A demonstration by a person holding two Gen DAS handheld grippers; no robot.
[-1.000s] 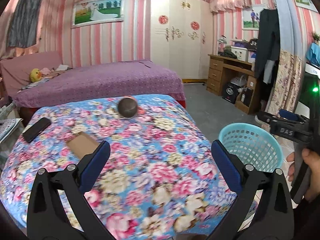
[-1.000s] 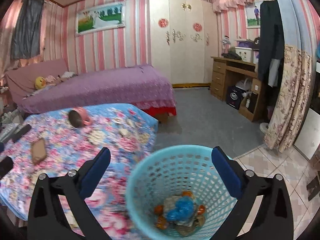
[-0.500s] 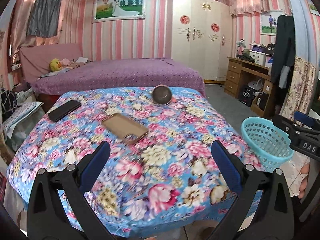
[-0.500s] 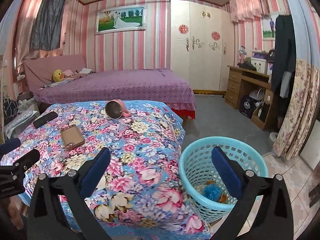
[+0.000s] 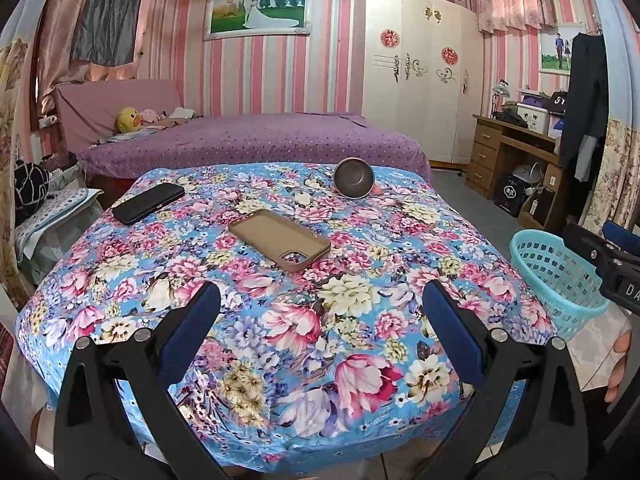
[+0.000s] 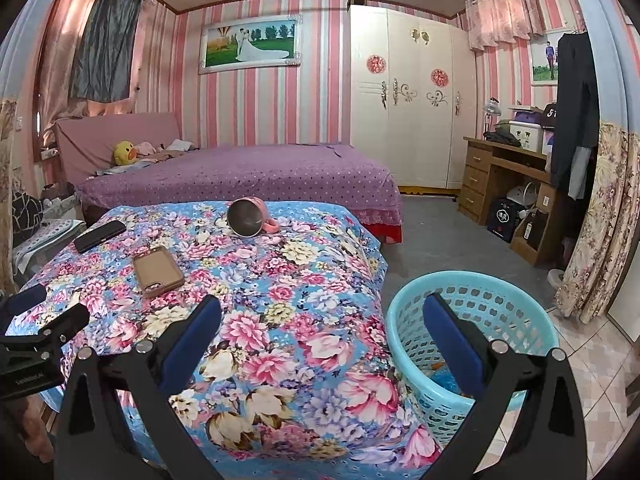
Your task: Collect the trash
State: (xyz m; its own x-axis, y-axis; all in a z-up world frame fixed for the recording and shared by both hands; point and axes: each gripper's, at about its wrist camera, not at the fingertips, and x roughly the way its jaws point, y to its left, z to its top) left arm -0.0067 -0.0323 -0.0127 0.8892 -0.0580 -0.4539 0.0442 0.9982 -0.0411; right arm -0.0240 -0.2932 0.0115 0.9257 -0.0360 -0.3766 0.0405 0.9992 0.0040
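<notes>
Surveying the table (image 5: 132, 304) from its near edge, both tools were held back and raised, touching nothing. Left gripper (image 5: 320, 320): blue pads spread wide, nothing between them. Right gripper (image 6: 322, 328): likewise spread and empty, hanging over the table's near right corner and the basket (image 6: 516, 300).

Task items. The basket stood on the floor just beside the table's right edge; a blue scrap and something orange showed at its bottom, partly hidden by the right finger. On the floral cloth no obvious loose trash was visible. What lay there: a brown phone case (image 5: 280, 240) near centre, a black phone (image 5: 148, 203) at far left, a pink mug (image 6: 250, 216) tipped on its side at the far edge, opening toward the cameras.

Judgement: collection looked largely finished; the step in hand was a final check of the surface.

How to do it well:
- sweep the view slowly across the whole cloth, since the busy print could hide small scraps
- treat case, phone and mug as belongings, not trash, unless shown otherwise
- keep pads apart until a target is confirmed
- approach any scrap from above to avoid bunching the cloth
</notes>
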